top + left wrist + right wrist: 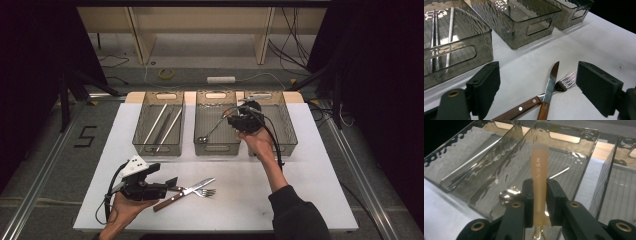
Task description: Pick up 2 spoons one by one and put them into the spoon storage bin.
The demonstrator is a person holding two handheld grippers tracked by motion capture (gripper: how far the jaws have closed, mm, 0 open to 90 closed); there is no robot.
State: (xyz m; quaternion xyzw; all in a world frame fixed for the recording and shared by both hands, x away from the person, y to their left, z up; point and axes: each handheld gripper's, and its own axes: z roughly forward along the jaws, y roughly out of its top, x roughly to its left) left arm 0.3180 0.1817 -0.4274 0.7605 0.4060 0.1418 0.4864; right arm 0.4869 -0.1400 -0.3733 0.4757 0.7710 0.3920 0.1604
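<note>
Over the middle smoked-plastic bin (216, 122) of three set side by side at the far edge of the white table (310, 175), the right gripper (539, 192) pinches a piece of cutlery by its pale, translucent amber handle (539, 177), jaws pressed flat against both sides so it stands up between them. What kind of head it has I cannot tell, since that end is hidden below the jaws. A long-handled metal spoon (212, 131) already lies in this bin, and two slim silver chopsticks (162, 124) lie in the left bin (159, 122), so the work looks like sorting cutlery by type, with the held piece carried over the bins for its drop. The right bin (280, 125) looks empty from the part that shows.

Near the front edge, the left gripper (172, 183) rests low with its jaws spread wide, touching nothing. Just ahead of it a wooden-handled steak knife (549, 90) lies crossed over a wooden-handled fork (564, 83). The gripper seems parked there ready for the next pick, though the overlap may make a clean grasp awkward.
</note>
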